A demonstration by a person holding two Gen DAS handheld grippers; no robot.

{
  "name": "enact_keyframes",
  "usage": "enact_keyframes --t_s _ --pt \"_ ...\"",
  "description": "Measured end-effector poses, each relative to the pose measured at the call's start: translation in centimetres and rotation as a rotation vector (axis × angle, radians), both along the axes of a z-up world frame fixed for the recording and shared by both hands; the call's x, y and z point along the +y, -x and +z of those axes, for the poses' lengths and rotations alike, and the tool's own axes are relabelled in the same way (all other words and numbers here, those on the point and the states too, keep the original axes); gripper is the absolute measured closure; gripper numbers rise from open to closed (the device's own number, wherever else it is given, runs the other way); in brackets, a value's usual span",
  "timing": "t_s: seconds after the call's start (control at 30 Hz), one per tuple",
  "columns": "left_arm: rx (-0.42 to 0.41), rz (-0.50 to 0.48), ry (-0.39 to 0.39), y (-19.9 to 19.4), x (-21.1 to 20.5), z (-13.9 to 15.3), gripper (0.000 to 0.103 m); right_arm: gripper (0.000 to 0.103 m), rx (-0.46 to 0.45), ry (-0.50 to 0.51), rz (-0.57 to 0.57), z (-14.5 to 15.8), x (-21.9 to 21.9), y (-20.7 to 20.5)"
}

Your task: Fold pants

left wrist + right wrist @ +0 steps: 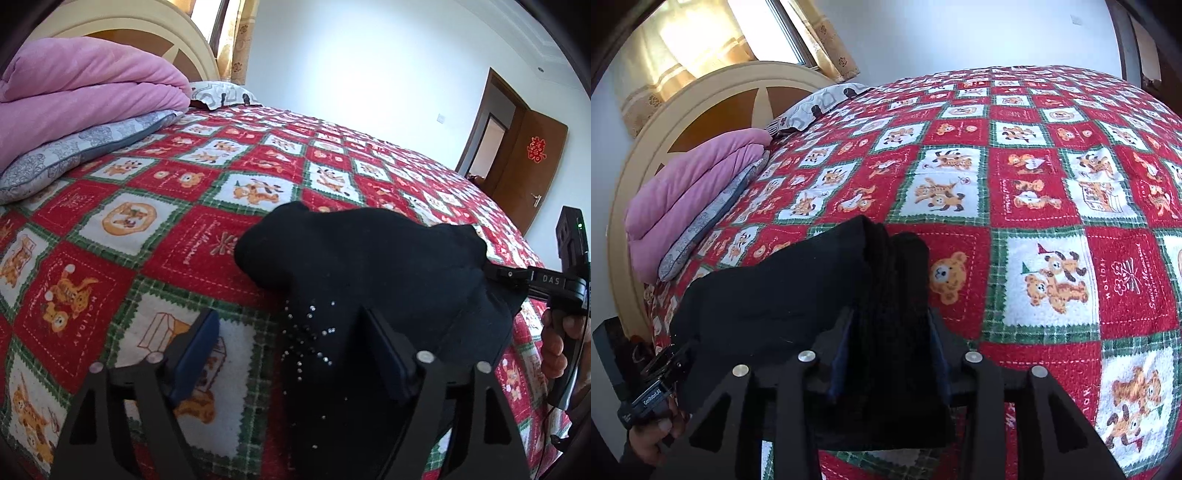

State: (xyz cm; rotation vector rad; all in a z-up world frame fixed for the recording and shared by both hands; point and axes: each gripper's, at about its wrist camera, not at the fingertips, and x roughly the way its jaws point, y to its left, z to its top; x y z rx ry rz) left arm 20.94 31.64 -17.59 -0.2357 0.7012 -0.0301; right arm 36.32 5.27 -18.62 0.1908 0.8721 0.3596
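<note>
Black pants (362,266) on bedspread (155,206), left tongs (291,350) spread, right tongs (892,354) straddling folds

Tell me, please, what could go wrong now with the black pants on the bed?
1. The right gripper has thick folded layers of the black pants between its fingers; lifting away may drag them and undo the fold.
2. The left gripper stands open over the rhinestone patch, one finger on cloth; it may snag as it withdraws.
3. The bundle looks lumpy on the soft bedspread, so it may slump open.
</note>
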Motion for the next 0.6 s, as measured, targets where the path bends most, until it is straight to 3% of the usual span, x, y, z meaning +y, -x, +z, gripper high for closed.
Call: enact_keyframes --t_s 0.13,0.33,0.47,0.6 --pt "0.009 0.008 -0.004 0.1 0.2 -0.1 0.010 0.042 0.000 0.044 -0.031 -0.2 -0.1 -0.1" --pt "0.028 0.016 -0.015 0.7 0.6 0.0 0.003 0.038 0.011 0.022 -0.052 -0.1 -0.9 0.1" --pt "0.012 0.052 -0.034 2.2 1.1 1.3 0.003 0.038 -0.065 0.092 -0.105 2.0 -1.2 2.1" --pt "-0.053 0.092 0.022 4.8 1.2 3.2 0.003 0.038 -0.124 0.111 -0.162 4.2 -1.6 6.0"
